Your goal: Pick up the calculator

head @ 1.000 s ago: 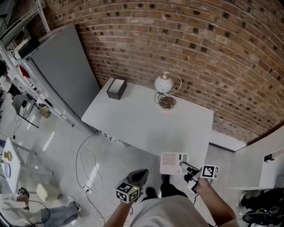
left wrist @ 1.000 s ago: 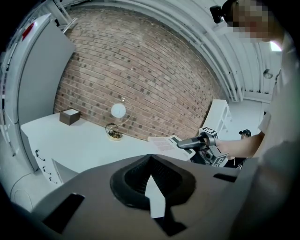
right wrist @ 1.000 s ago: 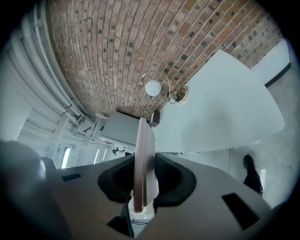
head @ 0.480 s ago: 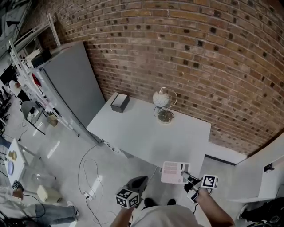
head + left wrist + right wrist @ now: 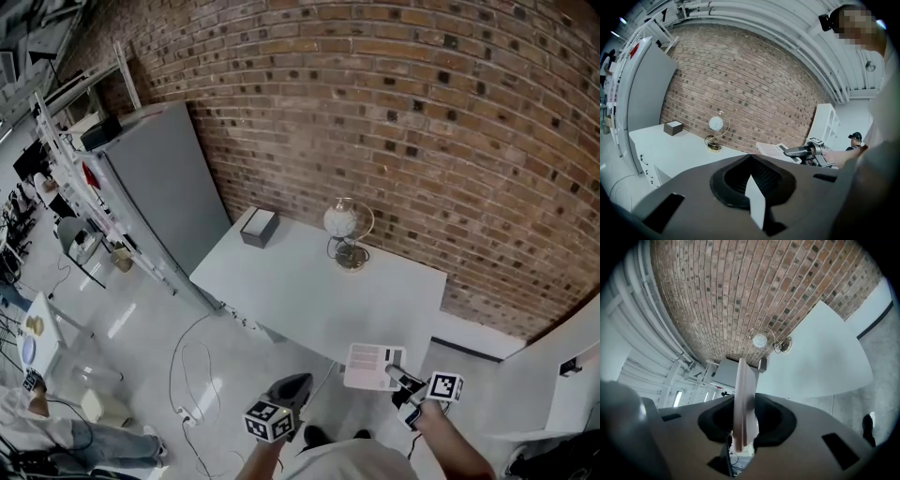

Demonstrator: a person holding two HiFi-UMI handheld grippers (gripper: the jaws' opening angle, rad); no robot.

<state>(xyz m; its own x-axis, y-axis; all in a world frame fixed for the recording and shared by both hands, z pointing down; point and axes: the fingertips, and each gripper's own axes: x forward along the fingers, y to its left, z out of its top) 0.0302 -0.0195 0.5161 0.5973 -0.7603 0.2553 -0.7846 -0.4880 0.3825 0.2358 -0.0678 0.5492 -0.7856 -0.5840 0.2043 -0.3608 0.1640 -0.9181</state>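
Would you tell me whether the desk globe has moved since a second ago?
No. The desk globe still stands at the far edge of the table, right of the dark box; only the camera shifted.

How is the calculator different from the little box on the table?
The calculator is pale, the box dark grey. The calculator is thin and flat; the box is chunky. The calculator hangs in the air, pinched by the right tongs; the box sits on the far corner of the table. Both are rectangular.
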